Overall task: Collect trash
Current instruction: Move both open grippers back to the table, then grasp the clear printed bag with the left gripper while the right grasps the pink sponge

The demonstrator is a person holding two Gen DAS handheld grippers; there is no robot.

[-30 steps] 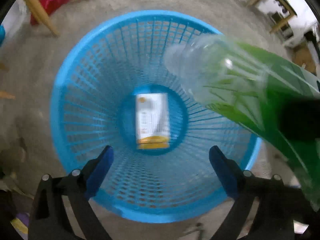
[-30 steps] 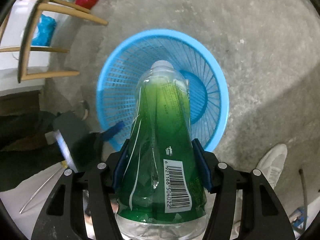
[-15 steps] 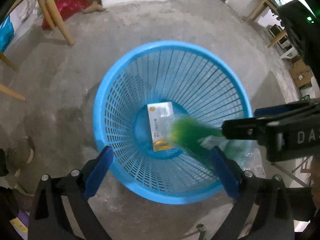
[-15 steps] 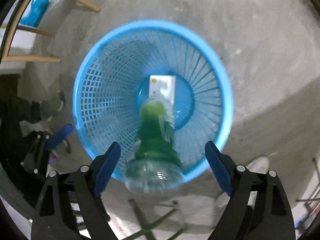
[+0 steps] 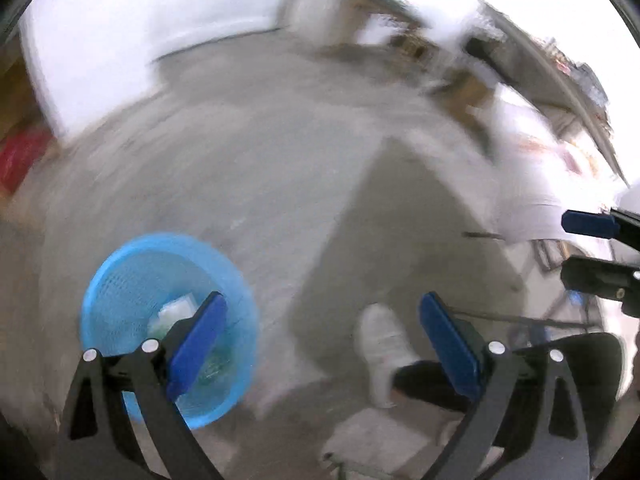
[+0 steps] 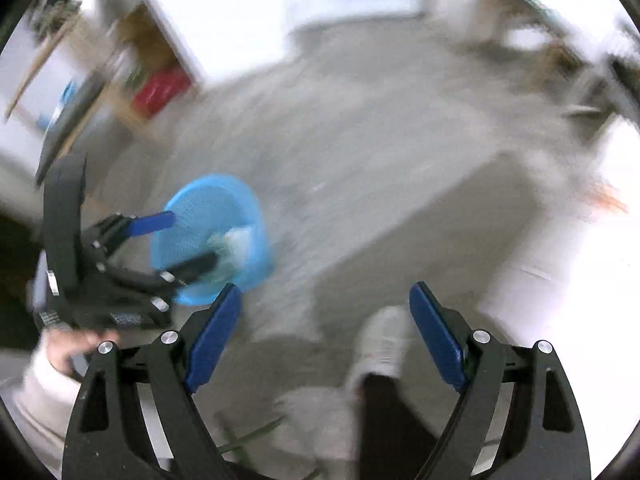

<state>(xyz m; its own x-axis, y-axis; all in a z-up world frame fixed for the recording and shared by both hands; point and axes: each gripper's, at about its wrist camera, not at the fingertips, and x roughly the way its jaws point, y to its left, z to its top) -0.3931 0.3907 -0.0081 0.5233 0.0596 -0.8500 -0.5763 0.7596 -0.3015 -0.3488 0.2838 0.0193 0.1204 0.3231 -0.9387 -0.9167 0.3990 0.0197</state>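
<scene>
Blue basket (image 5: 120, 276) on the concrete floor already holds some trash (blurred, pale and green), both the left gripper (image 5: 320, 344) and right gripper (image 6: 320, 336) gape empty, so further pickups may remain.

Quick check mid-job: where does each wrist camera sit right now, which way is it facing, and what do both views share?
Left wrist: on the left gripper, open, facing steeply down at the concrete floor; a white shoe shows.
Right wrist: on the right gripper, open and empty, facing down; the left gripper and a hand show.
Shared: blue basket, shoe.
</scene>
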